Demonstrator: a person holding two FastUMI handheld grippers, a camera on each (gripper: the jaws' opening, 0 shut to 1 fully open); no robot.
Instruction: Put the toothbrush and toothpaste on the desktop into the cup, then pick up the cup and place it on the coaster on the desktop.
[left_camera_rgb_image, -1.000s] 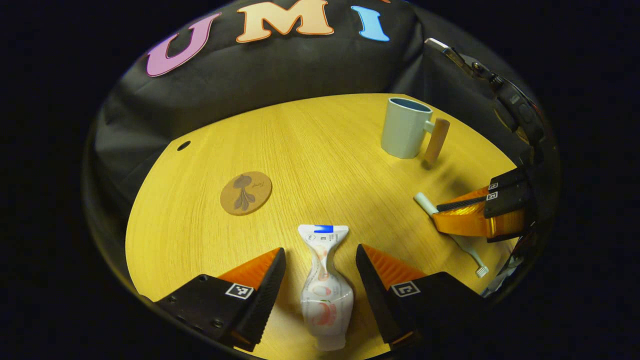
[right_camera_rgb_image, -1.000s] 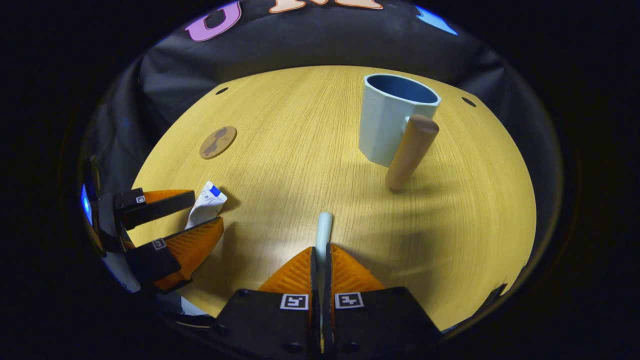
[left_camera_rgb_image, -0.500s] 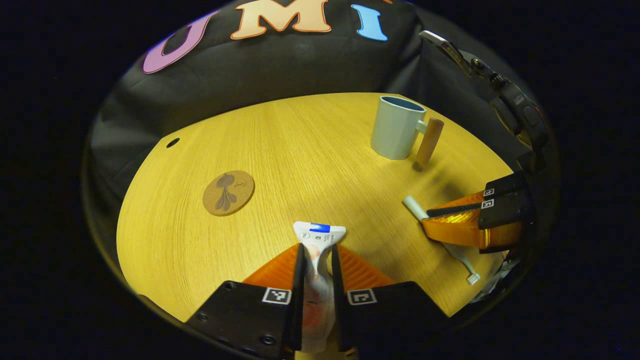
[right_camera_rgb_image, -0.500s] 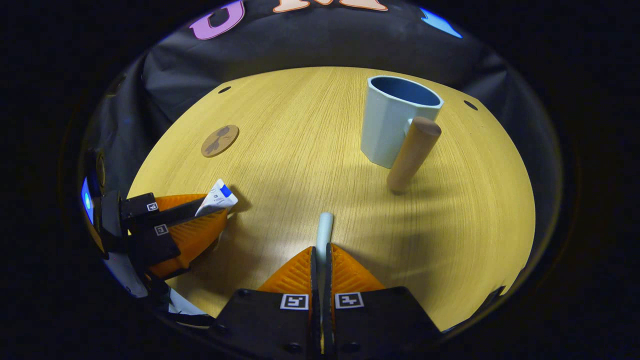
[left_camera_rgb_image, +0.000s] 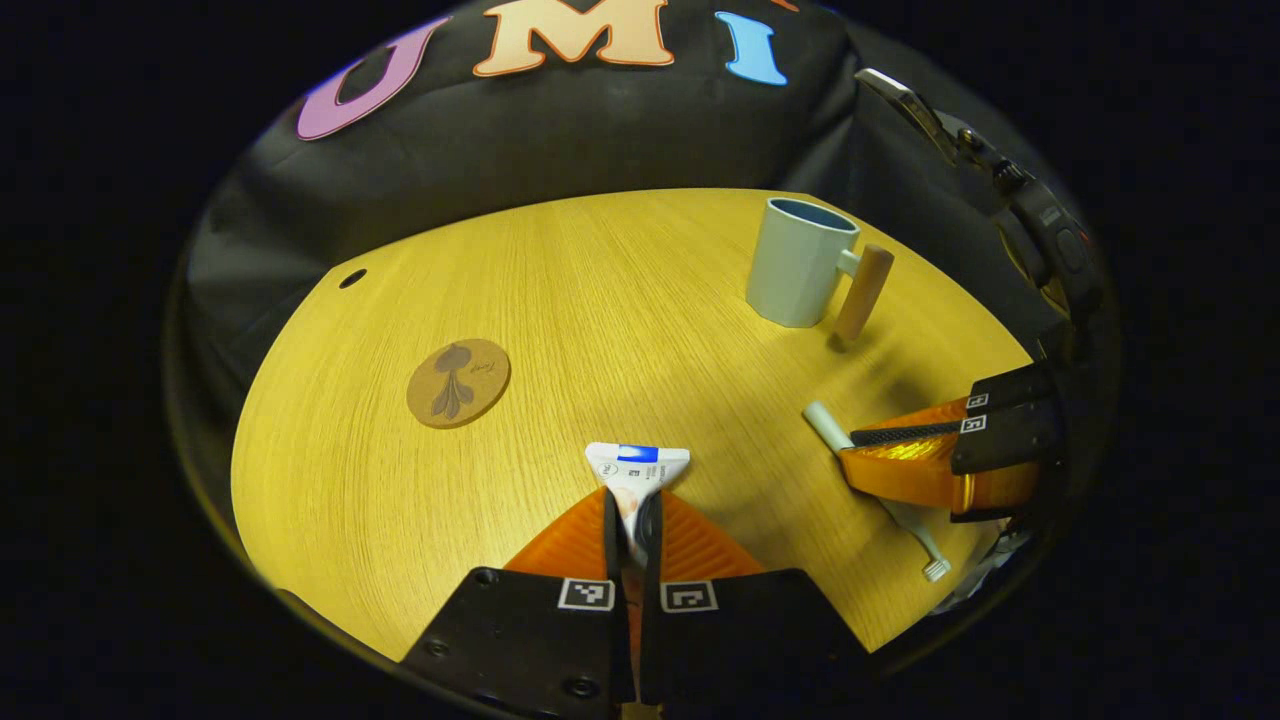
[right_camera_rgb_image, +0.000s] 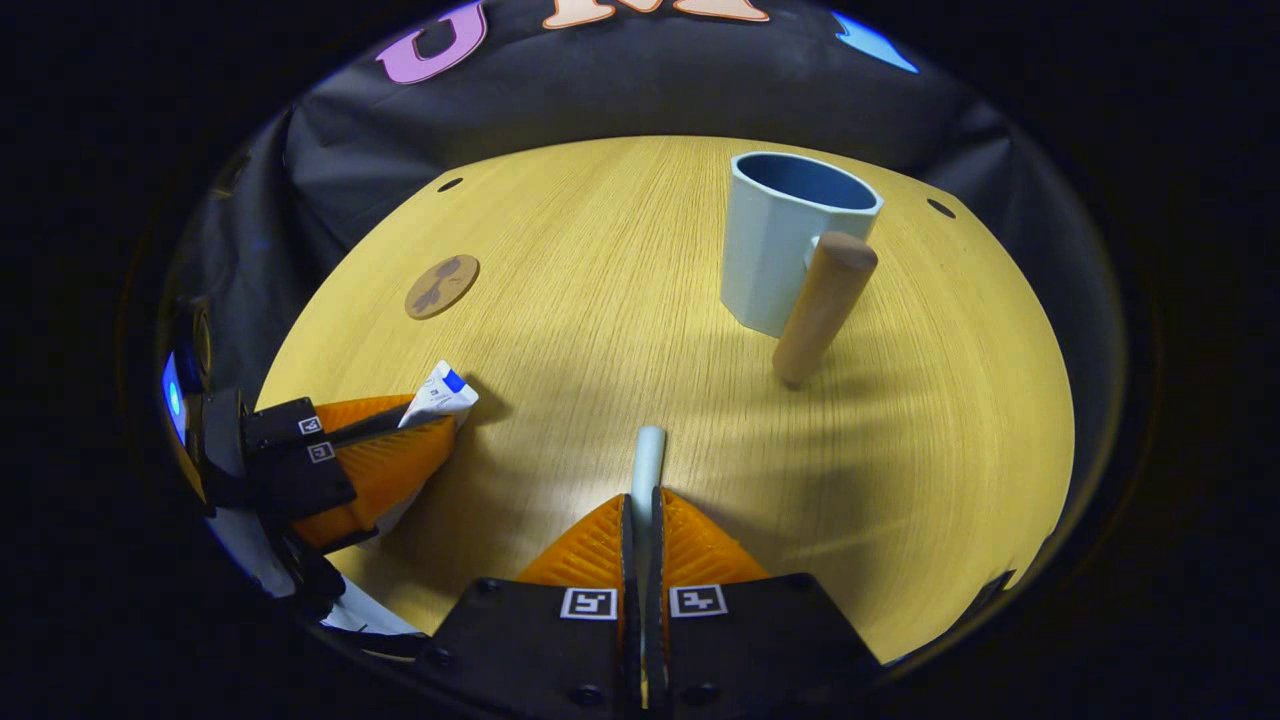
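Observation:
My left gripper (left_camera_rgb_image: 630, 515) is shut on the white toothpaste tube (left_camera_rgb_image: 637, 470), whose flat crimped end sticks out past the fingertips. In the right gripper view the same gripper (right_camera_rgb_image: 440, 425) holds the tube (right_camera_rgb_image: 440, 392) at the table's left edge. My right gripper (right_camera_rgb_image: 642, 500) is shut on the pale toothbrush (right_camera_rgb_image: 648, 455), handle end pointing forward; in the left gripper view that gripper (left_camera_rgb_image: 855, 445) grips the toothbrush (left_camera_rgb_image: 825, 425) with the bristle end trailing behind. The light blue cup (right_camera_rgb_image: 785, 250) with a wooden handle (right_camera_rgb_image: 822, 305) stands upright ahead. A round cork coaster (left_camera_rgb_image: 458, 368) lies at the left.
The yellow wooden table (left_camera_rgb_image: 620, 300) has small dark holes near its far edge (left_camera_rgb_image: 352, 278). Black cloth hangs behind it. A hand-held rig part (left_camera_rgb_image: 1000, 190) rises at the right in the left gripper view.
My left gripper's fingers, wide apart around the toothpaste tube a second ago, have come together on it. The right gripper has stayed shut on the toothbrush, barely moving.

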